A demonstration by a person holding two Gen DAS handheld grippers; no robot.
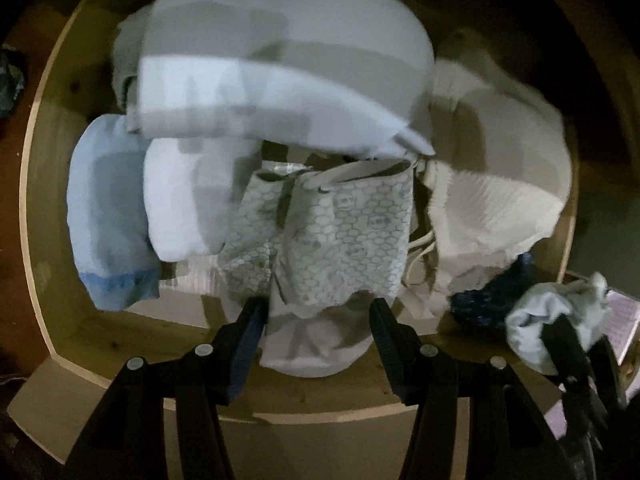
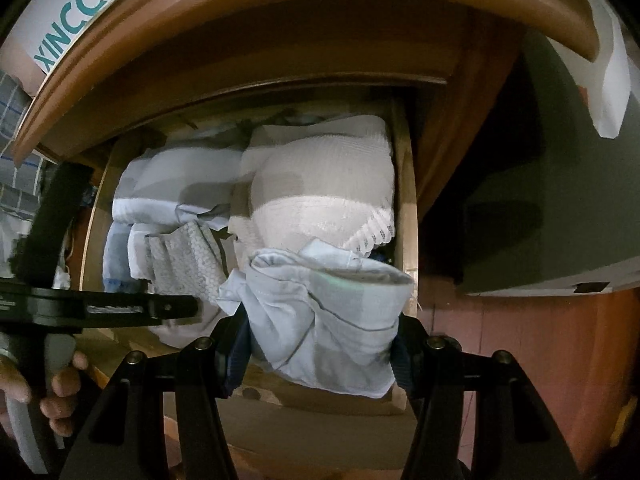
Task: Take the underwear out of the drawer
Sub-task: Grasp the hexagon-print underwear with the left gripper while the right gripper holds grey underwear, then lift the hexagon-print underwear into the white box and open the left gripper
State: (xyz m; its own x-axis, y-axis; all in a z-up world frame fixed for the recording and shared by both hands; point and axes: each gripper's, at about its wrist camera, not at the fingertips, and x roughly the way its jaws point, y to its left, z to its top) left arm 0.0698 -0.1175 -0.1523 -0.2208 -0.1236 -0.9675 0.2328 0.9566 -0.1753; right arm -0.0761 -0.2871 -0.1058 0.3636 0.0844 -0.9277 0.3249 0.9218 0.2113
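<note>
We are working over an open wooden drawer [image 1: 48, 216] packed with folded garments. The right gripper [image 2: 320, 344] is pinching a bunched pale blue-grey pair of underwear [image 2: 324, 312] between its pads, and we are holding that piece above the drawer's front right corner, clear of the stack below. In the left wrist view the same bundle [image 1: 552, 320] is showing at the front right corner, well apart from the left tool.

The left gripper [image 1: 320, 316] is pointing steeply down into the drawer with its jaws spread about halfway and nothing between the pads. Directly ahead of its fingertips, toward the middle of the drawer, a grey honeycomb-patterned pair [image 1: 340, 232] is lying with its waistband toward the back edge and its hem toward the front edge, so its long axis is running roughly front to back (in line with the jaws' approach). The left gripper is the nearer of the two to this piece.

Contents of the drawer:
- a light blue folded piece [image 1: 108, 216] along the left edge;
- white folded pieces [image 1: 184, 200] beside it;
- a large pale fold [image 1: 280, 60] toward the back edge;
- a cream lace-trimmed garment [image 1: 500, 192] along the right edge;
- a dark blue item [image 1: 492, 296] near the front right corner, partly hidden.

We are judging the next grasp to belong to the left gripper, closing across the patterned pair's hem.
</note>
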